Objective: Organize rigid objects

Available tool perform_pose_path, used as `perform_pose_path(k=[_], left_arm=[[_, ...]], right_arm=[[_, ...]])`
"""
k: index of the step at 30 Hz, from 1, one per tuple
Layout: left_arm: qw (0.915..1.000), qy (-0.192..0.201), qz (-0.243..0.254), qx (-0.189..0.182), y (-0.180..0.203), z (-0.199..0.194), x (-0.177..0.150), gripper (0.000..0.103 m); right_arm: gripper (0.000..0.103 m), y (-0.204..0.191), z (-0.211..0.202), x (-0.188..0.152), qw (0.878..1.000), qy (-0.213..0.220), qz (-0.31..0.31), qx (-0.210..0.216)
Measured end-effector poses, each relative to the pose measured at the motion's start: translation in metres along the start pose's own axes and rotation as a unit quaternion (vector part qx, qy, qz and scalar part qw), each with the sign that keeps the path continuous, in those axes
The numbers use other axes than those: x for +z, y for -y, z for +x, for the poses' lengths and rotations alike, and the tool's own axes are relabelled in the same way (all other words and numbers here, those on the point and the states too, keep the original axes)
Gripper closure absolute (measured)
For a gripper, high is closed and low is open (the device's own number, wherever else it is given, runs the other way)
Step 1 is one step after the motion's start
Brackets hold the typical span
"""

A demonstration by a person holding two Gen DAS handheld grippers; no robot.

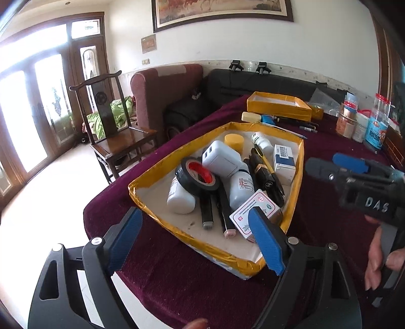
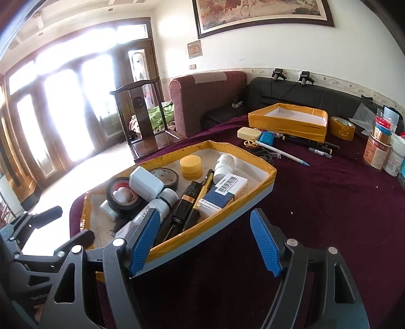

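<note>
Here both tools (image 1: pixel 195 238) (image 2: pixel 206 243) gape; tray (image 1: pixel 217 249) full.

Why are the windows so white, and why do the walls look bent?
Right wrist view: daylight overexposes the windows into glare, washing out the floor nearby. Left wrist view: the same windows blow out. Both views: the fisheye lens bows the picture frame and darkens the corners; the tray stays sharp.

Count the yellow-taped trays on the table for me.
2. The near tray, full of items, sits at the table's front edge just ahead of both grippers. The far tray, apparently empty, sits near the back edge by the sofa. None seem hidden.
</note>
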State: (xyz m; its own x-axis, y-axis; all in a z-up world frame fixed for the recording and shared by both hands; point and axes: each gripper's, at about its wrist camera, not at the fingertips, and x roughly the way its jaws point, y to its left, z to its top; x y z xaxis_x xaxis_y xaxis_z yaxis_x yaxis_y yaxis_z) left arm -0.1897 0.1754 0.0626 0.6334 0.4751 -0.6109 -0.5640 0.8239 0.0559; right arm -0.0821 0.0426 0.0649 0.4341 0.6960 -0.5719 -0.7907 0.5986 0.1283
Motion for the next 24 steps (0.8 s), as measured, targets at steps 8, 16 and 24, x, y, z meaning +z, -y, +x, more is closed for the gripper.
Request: perform_pose_path(k=[8, 16, 24], left_arm=[[0.9994, 0.023, 0.002, 0.026, 0.0, -0.005, -0.002, 0.016], [0.9984, 0.028, 0.009, 0.048, -0.002, -0.001, -0.006, 0.016], [0.998, 0.022, 0.009, 0.058, -0.004, 0.008, -0.009, 0.016]], right_arm=[[0.032, -0.01, -0.02, -0.003, 1.0, -0.011, -0.022, -0.002], [0.025, 0.002, -0.001, -0.027, 1.0, -0.028, 0.005, 0.01], [0.025, -0.007, -0.007, -0.031, 1.0, -0.01, -0.017, 0.006]])
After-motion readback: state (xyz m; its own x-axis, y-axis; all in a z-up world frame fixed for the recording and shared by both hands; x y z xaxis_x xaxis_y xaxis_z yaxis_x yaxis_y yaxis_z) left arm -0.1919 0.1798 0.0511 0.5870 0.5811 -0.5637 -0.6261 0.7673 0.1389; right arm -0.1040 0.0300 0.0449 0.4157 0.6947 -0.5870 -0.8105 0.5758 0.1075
